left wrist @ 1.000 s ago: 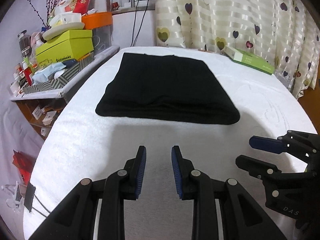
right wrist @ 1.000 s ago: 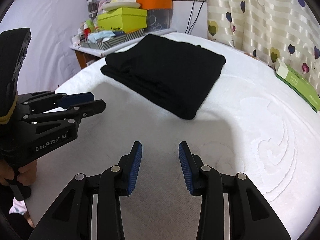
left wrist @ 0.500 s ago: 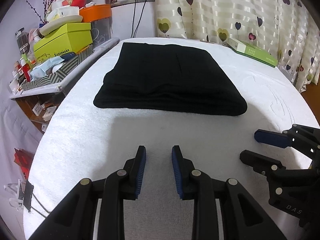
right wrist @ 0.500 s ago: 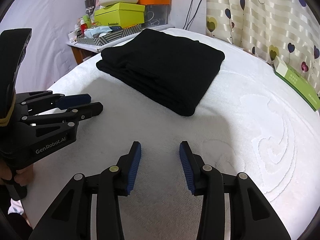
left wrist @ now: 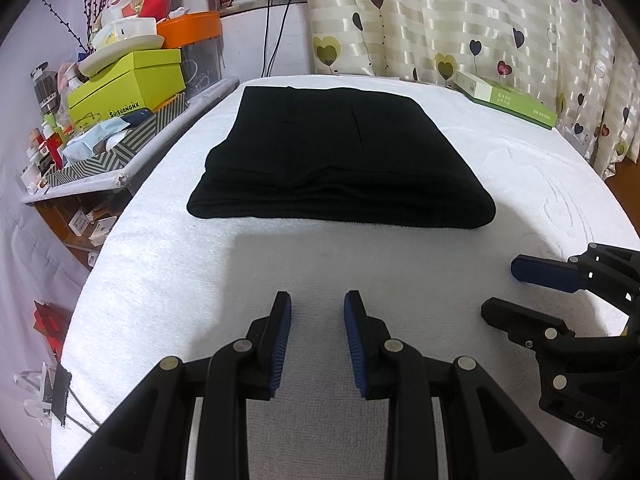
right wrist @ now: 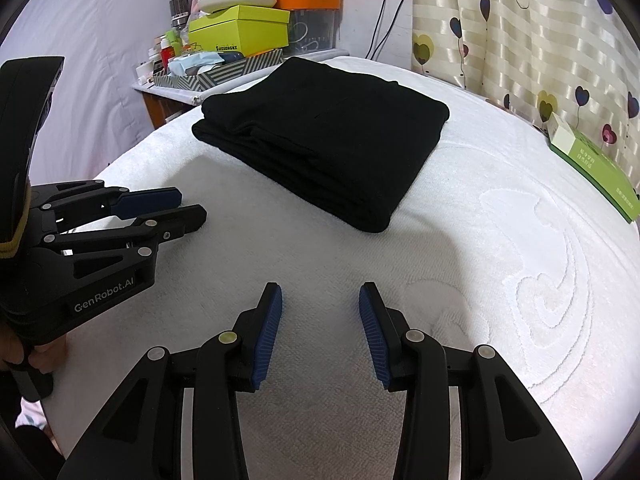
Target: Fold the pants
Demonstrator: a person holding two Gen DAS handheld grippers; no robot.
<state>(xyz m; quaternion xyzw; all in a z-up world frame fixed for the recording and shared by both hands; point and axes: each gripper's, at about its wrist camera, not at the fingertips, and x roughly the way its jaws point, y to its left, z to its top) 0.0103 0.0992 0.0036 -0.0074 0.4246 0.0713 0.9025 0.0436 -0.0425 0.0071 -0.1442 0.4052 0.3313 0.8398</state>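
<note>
Black pants [left wrist: 340, 160] lie folded into a neat rectangle on the white towel-covered bed [left wrist: 168, 280]; the right wrist view shows the same stack [right wrist: 328, 136] from its corner. My left gripper [left wrist: 317, 308] hovers over bare towel short of the pants' near edge, open and holding nothing. My right gripper [right wrist: 320, 304] is also open and empty, back from the pants. Each gripper appears in the other's view: the right one [left wrist: 520, 292] at the right edge, the left one [right wrist: 176, 206] at the left edge.
A green box [left wrist: 508, 98] lies at the bed's far right by heart-patterned curtains [left wrist: 460, 20]. A cluttered side shelf [left wrist: 120, 128] with a lime-green shoebox [right wrist: 240, 30] and an orange container stands along the left. A hand [right wrist: 36, 354] grips the left tool's handle.
Both views have shifted slightly so the pants sit lower and closer in frame. The folded pants have not moved, and both grippers stay open.
</note>
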